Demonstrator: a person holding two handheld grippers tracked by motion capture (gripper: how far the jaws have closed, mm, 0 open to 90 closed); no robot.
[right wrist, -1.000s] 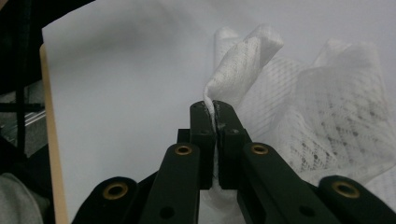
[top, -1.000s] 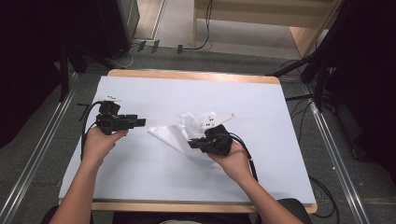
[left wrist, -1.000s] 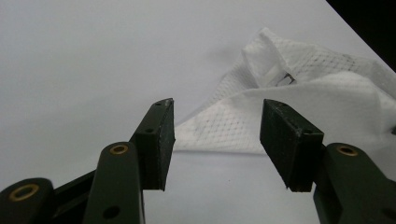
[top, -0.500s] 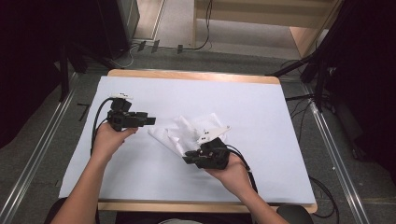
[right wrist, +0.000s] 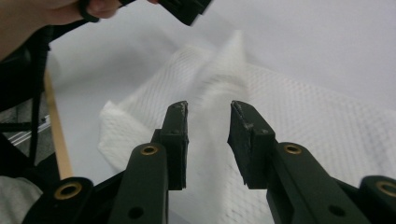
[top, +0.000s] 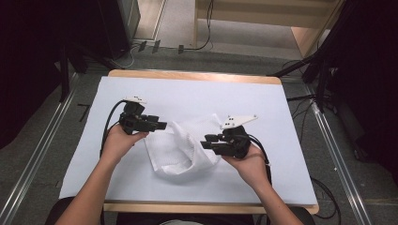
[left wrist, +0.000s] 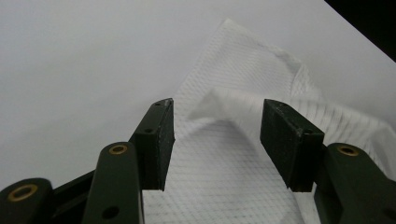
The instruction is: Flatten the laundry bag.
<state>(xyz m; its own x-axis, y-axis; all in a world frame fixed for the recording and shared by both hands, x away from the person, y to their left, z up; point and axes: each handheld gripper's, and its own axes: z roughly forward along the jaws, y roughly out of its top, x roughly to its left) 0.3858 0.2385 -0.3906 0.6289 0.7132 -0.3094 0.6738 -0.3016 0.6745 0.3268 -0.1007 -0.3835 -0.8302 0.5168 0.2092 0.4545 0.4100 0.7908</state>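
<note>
A white mesh cloth (top: 180,149) lies crumpled and partly folded on the pale table cover (top: 197,98), near the middle. My left gripper (top: 162,125) hovers at the cloth's upper left edge, pointing right. It stands open (left wrist: 215,135), with a raised fold of the cloth (left wrist: 243,100) just beyond its jaws. My right gripper (top: 205,142) points left over the cloth's right side. Its jaws are apart (right wrist: 208,140) above the cloth (right wrist: 299,107), and a blurred ridge of cloth rises ahead of them. The left hand's gripper (right wrist: 184,8) shows at the top of the right gripper view.
The table's wooden edge (top: 197,75) borders the cover at the far side, and the near wooden edge (top: 211,207) runs by the person's forearms. Metal rails (top: 42,154) run along both sides on the floor. Cables (top: 109,126) trail from each gripper.
The cloth has been drawn toward the person and bunched up, its long spread shape gone. The left gripper moved right to the cloth; the right gripper swung nearer, then back up and right.
</note>
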